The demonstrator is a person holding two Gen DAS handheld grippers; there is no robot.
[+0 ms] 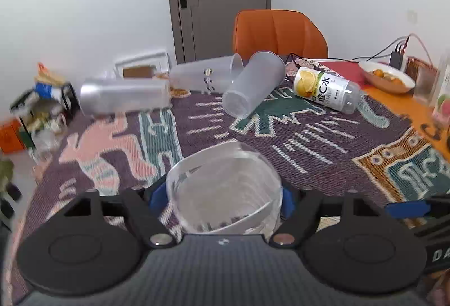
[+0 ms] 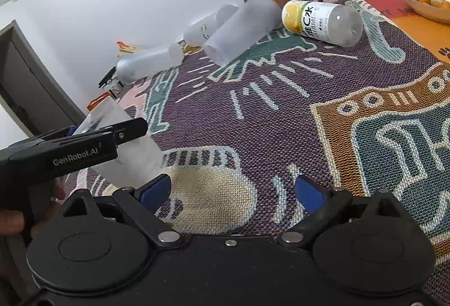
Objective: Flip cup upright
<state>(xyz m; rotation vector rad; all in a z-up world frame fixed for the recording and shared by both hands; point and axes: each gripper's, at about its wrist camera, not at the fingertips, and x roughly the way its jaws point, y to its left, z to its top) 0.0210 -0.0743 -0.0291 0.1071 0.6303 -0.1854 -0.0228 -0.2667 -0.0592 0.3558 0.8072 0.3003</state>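
My left gripper (image 1: 222,196) is shut on a clear plastic cup (image 1: 225,190), its blue pads pressed on both sides, the cup's open mouth facing the camera. In the right wrist view the same cup (image 2: 126,151) shows at the left, tilted, held in the left gripper (image 2: 84,145) just above the patterned cloth. My right gripper (image 2: 233,190) is open and empty over the cloth. Three frosted cups lie on their sides at the far edge: one at the left (image 1: 123,95), one in the middle (image 1: 205,75), one to the right of it (image 1: 253,82).
A plastic bottle with a lemon label (image 1: 326,88) lies on its side right of the cups. A bowl of fruit (image 1: 386,75) stands far right. An orange chair (image 1: 278,33) is behind the table. The patterned cloth (image 2: 281,123) covers the table.
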